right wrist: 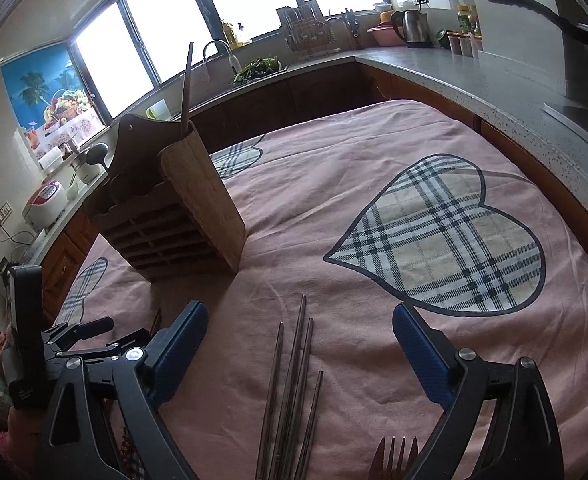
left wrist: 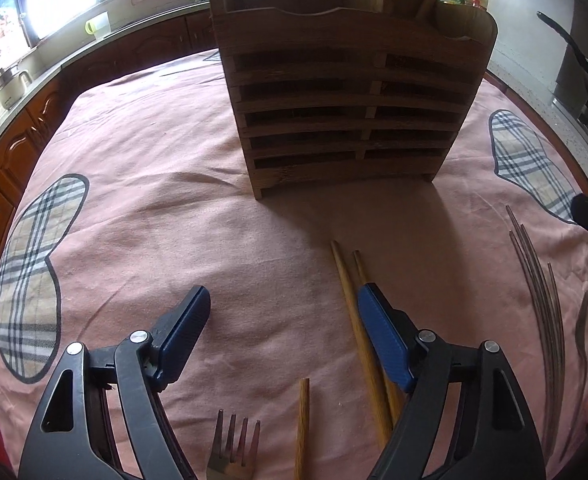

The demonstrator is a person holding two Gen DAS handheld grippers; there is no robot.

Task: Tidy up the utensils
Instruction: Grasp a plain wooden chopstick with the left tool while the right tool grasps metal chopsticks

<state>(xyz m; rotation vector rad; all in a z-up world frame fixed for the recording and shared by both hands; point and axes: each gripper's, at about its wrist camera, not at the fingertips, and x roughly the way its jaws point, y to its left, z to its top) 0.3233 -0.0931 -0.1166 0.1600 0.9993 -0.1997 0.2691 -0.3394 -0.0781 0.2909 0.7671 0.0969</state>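
**A:** Left wrist view first: where do the utensils lie?

**B:** On the pink cloth [left wrist: 173, 208] covering the desk. The left gripper [left wrist: 281, 304] has its jaws apart, nothing pressed between them. Two light wooden chopsticks [left wrist: 354, 320] run along the inner side of its right finger, and a third wooden stick [left wrist: 302, 428] and a fork [left wrist: 233, 448] lie lower, between the fingers.

**A:** And the holder?

**B:** The wooden utensil holder [left wrist: 346, 120] stands upright farther back on the cloth, with wooden utensils already sticking out of its top.

**A:** The right wrist view?

**B:** The right gripper [right wrist: 300, 320] is also spread wide and holds nothing. A bundle of dark chopsticks [right wrist: 289, 392] lies on the cloth between its fingers, a second fork [right wrist: 394, 456] near the right finger. The holder stands well apart, to the left.
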